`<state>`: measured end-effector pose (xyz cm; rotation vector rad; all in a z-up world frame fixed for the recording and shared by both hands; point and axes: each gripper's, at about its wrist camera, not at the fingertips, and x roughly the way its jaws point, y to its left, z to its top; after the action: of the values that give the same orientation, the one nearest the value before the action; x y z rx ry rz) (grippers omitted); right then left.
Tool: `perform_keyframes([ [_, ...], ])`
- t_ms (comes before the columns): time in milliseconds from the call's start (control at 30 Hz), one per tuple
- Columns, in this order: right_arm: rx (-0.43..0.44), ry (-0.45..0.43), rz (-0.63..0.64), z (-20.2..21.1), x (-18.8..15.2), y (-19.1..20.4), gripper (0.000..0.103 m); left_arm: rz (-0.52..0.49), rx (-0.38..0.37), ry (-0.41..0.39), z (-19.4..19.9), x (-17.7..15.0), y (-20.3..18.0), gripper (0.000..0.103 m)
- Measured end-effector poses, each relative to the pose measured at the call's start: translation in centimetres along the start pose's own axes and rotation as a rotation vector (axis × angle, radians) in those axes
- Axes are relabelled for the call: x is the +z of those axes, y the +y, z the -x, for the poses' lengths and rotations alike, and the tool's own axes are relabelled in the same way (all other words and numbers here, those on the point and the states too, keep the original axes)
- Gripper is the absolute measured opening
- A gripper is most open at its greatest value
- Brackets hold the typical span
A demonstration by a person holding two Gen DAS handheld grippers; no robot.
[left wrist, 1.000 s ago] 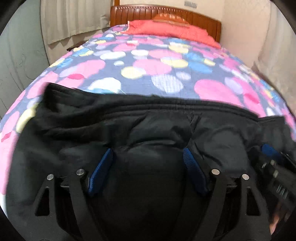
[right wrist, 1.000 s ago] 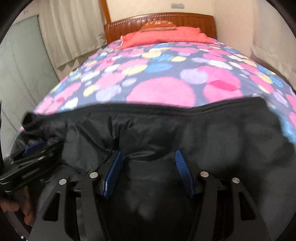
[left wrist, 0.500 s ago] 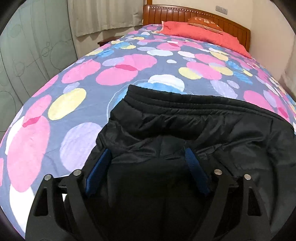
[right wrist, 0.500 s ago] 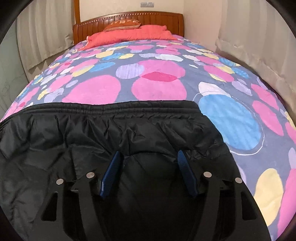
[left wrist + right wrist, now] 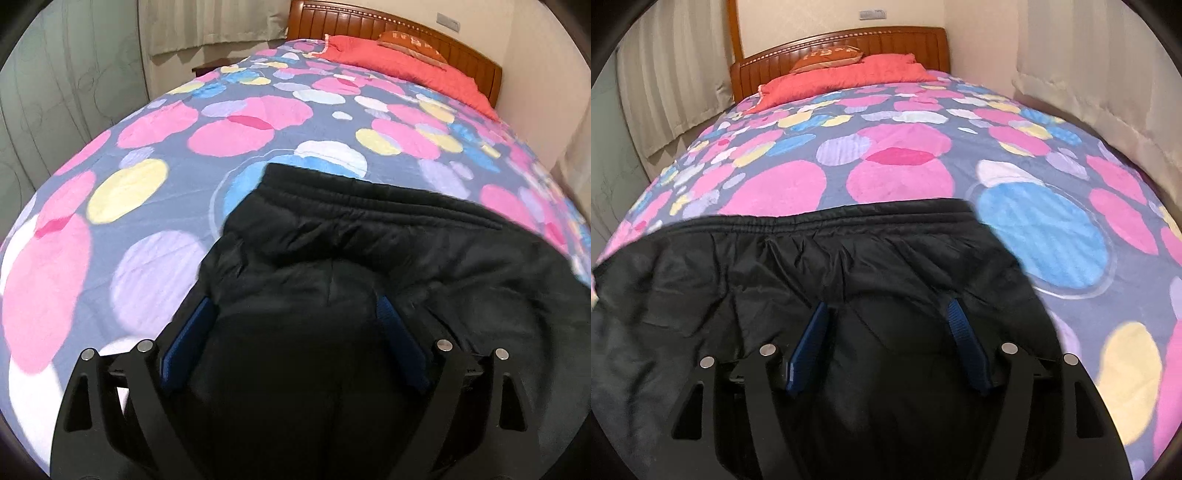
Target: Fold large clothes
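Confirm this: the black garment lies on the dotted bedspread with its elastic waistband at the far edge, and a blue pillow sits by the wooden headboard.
One thing is wrong: the pillow by the wooden headboard is red, not blue, as the right wrist view shows. The rest stands: the black garment lies on the dotted bedspread with its elastic waistband at the far edge.

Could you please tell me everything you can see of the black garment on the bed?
The black garment looks like padded, slightly shiny trousers with a gathered elastic waistband at the far edge. It lies crumpled on the dotted bedspread, and it fills the space between the blue pads of both grippers.
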<state>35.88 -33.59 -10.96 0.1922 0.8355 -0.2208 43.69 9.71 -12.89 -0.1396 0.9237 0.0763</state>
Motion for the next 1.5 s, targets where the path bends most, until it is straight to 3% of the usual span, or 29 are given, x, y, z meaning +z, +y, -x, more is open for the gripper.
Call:
perform_keyframes([
  [133,0.049,-0.012,-0.117,4.7,-1.1,-3.6,0.073,0.109,-0.079,-0.058,5.6,-2.1,3.5,0.09],
  [267,0.03,-0.004,-0.161,8.0,-4.4,-7.3,0.074,0.206,-0.076,-0.086,9.4,-6.3,7.1,0.091],
  [367,0.055,0.035,-0.253,9.1,-7.7,-10.2,0.074,0.29,-0.13,-0.058,10.8,-10.3,9.1,0.092],
  [500,0.14,0.087,-0.38,9.2,-11.7,-12.1,0.079,0.401,-0.261,0.021,10.2,-14.7,10.2,0.095],
  [667,0.167,0.078,-0.412,9.0,-12.6,-10.7,0.082,0.459,-0.294,-0.015,9.0,-14.4,10.1,0.101],
  [733,0.162,0.075,-0.392,9.1,-12.7,-9.9,0.082,0.496,-0.277,-0.025,8.5,-13.9,10.1,0.101],
  [833,0.225,0.076,-0.424,9.0,-13.3,-9.4,0.082,0.487,-0.245,-0.043,8.1,-13.4,9.6,0.101],
  [867,0.245,0.084,-0.43,8.6,-13.2,-9.1,0.082,0.473,-0.229,-0.049,8.1,-13.3,9.4,0.098],
  [900,0.245,0.082,-0.43,8.4,-13.1,-9.1,0.08,0.449,-0.193,-0.06,8.2,-13.3,8.9,0.08],
  [967,0.215,0.056,-0.427,8.1,-12.9,-8.7,0.075,0.428,-0.183,-0.051,7.8,-13.1,8.9,0.065],
  [1000,0.197,0.052,-0.435,7.9,-12.8,-8.7,0.064,0.441,-0.197,-0.056,7.9,-13.3,9.1,0.056],
  [1100,0.231,0.039,-0.478,7.6,-12.8,-9.2,0.045,0.462,-0.256,-0.062,8.0,-13.5,9.1,0.038],
  [1133,0.236,0.034,-0.469,7.9,-12.8,-9.1,0.037,0.454,-0.258,-0.066,8.1,-13.5,9.1,0.035],
  [1233,0.243,0.008,-0.433,9.1,-12.9,-8.7,0.028,0.44,-0.257,-0.07,8.9,-13.8,8.8,0.028],
  [1500,0.267,0.018,-0.447,11.4,-15.0,-9.9,0.027,0.432,-0.253,-0.057,11.8,-15.6,9.3,0.025],
])
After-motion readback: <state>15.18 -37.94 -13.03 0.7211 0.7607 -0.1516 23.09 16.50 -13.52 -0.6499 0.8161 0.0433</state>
